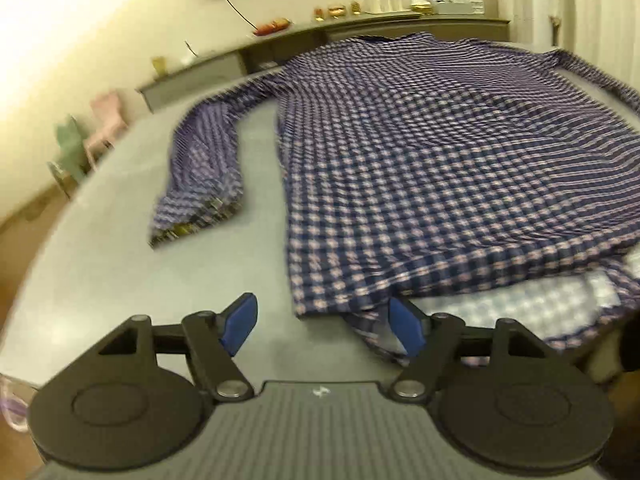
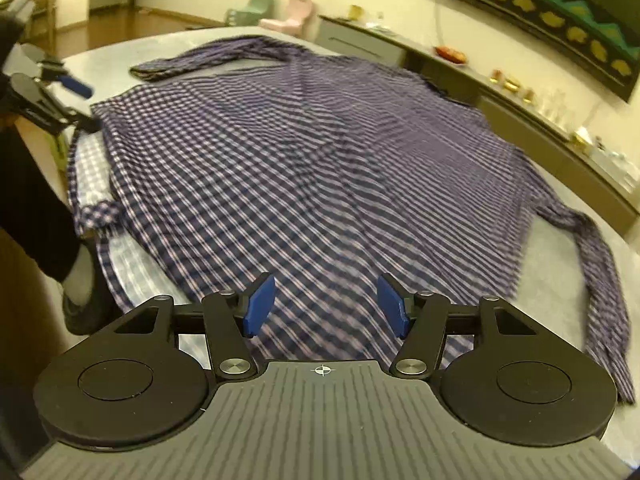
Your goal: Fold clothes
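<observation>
A blue and white checked long-sleeved shirt (image 1: 440, 168) lies spread flat on a grey table (image 1: 120, 240), collar at the far end. Its left sleeve (image 1: 204, 168) is bent back beside the body. My left gripper (image 1: 324, 324) is open and empty at the shirt's near left hem corner, one blue pad under the hem edge. In the right wrist view the shirt (image 2: 300, 168) fills the table (image 2: 560, 280) and its right sleeve (image 2: 600, 300) runs down the right side. My right gripper (image 2: 326, 306) is open and empty, just above the shirt's near side. The left gripper (image 2: 60, 92) shows at far left.
A long low sideboard (image 1: 360, 28) with cups, boxes and small items runs along the wall behind the table. Two small chairs, pink and green (image 1: 92, 132), stand on the floor at the left. A person's dark trouser leg (image 2: 36, 208) is by the table edge.
</observation>
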